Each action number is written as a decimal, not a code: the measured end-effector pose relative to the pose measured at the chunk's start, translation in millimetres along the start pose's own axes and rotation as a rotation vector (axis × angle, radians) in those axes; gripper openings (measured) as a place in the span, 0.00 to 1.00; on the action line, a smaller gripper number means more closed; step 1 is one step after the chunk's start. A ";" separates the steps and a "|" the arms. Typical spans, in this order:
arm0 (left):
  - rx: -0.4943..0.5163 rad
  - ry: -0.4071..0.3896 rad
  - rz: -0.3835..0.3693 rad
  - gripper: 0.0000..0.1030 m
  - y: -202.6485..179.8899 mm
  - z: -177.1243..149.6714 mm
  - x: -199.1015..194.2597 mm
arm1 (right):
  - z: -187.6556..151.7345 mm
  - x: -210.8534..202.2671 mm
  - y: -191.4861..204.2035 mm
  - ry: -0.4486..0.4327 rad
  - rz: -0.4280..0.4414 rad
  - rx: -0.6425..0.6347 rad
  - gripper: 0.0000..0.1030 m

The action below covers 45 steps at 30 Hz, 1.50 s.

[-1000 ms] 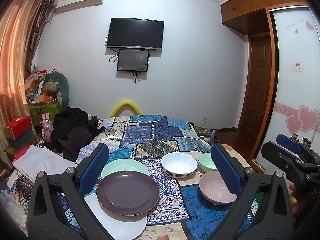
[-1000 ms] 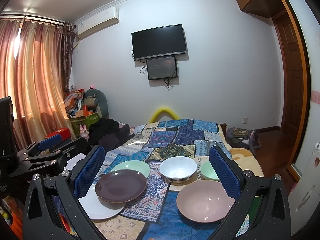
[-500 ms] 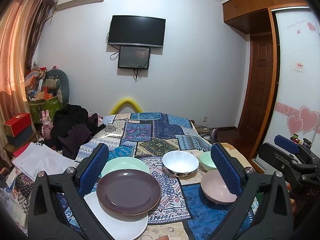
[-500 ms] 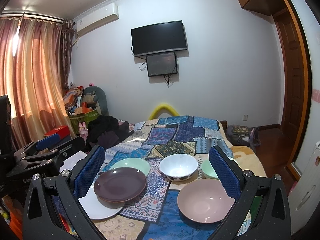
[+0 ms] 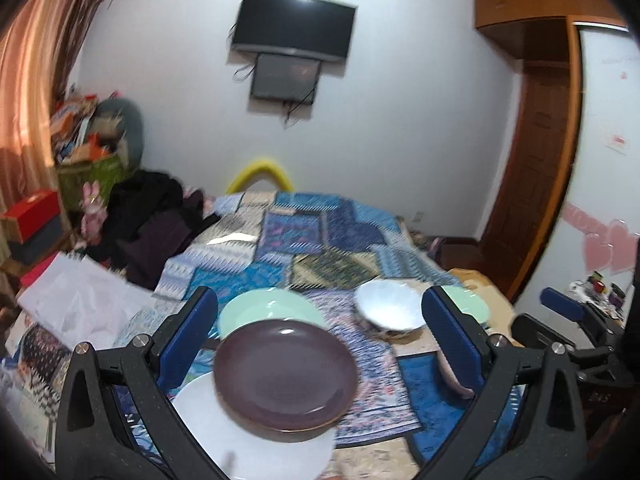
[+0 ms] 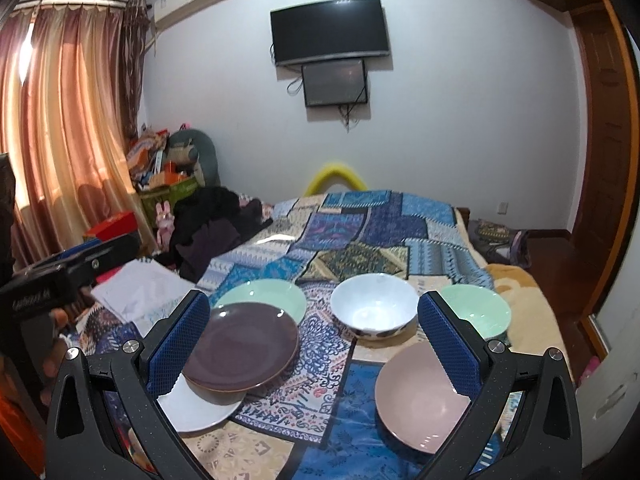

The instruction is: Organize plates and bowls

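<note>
Spread wide and empty, left gripper nearer: brown plate dead ahead at 12 o'clock; right gripper likewise agape

Brown plate overlaps white plate on patchwork cloth

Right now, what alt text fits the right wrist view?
An open right gripper hovers over a patchwork cloth holding a brown plate overlapping a white plate, a green plate, and white, green and pink bowls.

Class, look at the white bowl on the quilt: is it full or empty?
Empty. The white bowl stands upright, and its bare white inside shows down to the bottom.
</note>
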<state>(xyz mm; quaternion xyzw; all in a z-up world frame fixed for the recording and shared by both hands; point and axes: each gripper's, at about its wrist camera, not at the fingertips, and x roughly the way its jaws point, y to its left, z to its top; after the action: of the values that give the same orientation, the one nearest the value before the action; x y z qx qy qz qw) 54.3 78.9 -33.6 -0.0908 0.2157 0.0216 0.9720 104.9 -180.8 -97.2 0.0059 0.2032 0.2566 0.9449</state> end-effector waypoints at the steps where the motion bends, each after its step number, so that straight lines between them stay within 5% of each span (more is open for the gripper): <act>1: -0.004 0.025 0.018 1.00 9.0 0.8 8.7 | -1.4 3.4 -0.1 0.011 0.006 -0.001 1.00; 8: 0.035 0.133 0.122 1.00 53.0 -4.6 53.3 | -5.6 46.5 7.8 0.097 0.038 -0.011 1.00; 15: 0.067 0.282 0.127 0.99 83.0 -32.1 101.3 | -19.0 93.8 13.1 0.217 0.058 -0.013 0.95; 28: 0.014 0.471 0.079 0.53 114.5 -68.9 150.3 | -56.4 152.4 6.4 0.440 0.124 0.069 0.61; 45: -0.042 0.611 0.042 0.23 128.1 -87.9 186.6 | -73.5 184.6 1.6 0.555 0.153 0.117 0.28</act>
<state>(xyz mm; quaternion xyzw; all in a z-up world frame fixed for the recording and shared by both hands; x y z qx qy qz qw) 176.6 189.0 -212.2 -0.1085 0.4992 0.0176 0.8595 220.7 -96.3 -234.8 0.0051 0.4671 0.3069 0.8292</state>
